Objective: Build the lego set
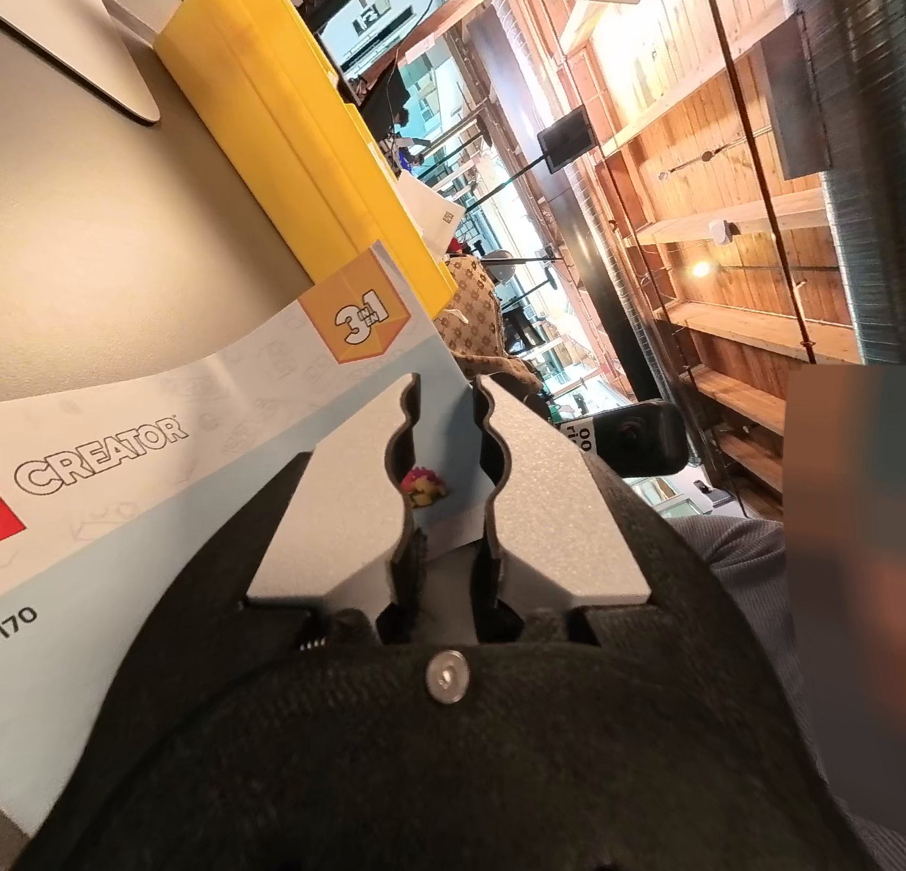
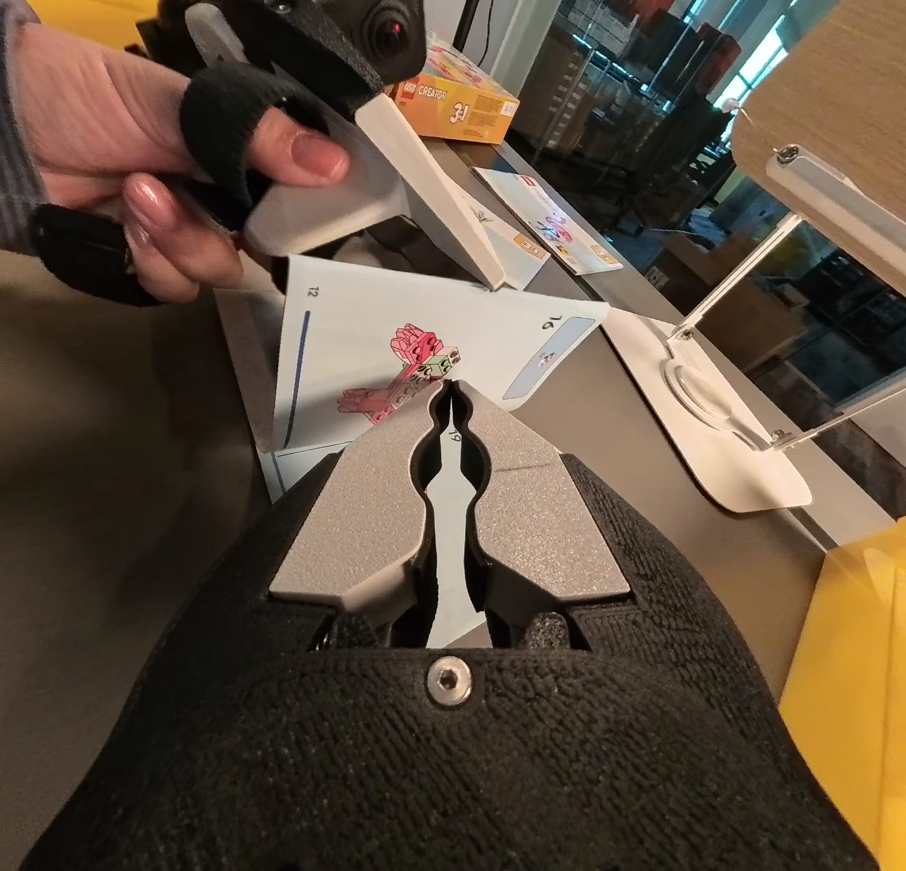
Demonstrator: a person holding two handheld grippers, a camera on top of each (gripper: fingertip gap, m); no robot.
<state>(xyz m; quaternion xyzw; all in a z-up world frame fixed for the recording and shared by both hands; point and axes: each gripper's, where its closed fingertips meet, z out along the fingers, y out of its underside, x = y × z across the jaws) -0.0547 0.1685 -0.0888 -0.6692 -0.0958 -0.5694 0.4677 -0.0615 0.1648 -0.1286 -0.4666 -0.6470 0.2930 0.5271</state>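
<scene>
An instruction booklet (image 2: 392, 322) lies open on the grey table (image 2: 122, 455), with some pages lifted upright. My left gripper (image 1: 446, 381) is open. The lifted pages' light blue cover (image 1: 196, 430) stands between its fingers, nearer the right one, and the pads do not press on it. In the right wrist view, one left finger (image 2: 441, 200) has its tip at the top edge of the lifted page, with a hand (image 2: 98, 111) on the gripper. My right gripper (image 2: 453, 384) is shut, its tips together just in front of the standing page and above the lower page. Nothing shows between them.
A yellow bin (image 1: 274, 111) stands behind the booklet, and a yellow thing (image 2: 843, 651) shows at the right edge of the right wrist view. An orange toy box (image 2: 461, 107) and two more booklets (image 2: 549, 219) lie farther back. A white stand base (image 2: 711, 406) with a clear bracket sits at the right. My right fingertips sit around 4 centimetres from my left ones.
</scene>
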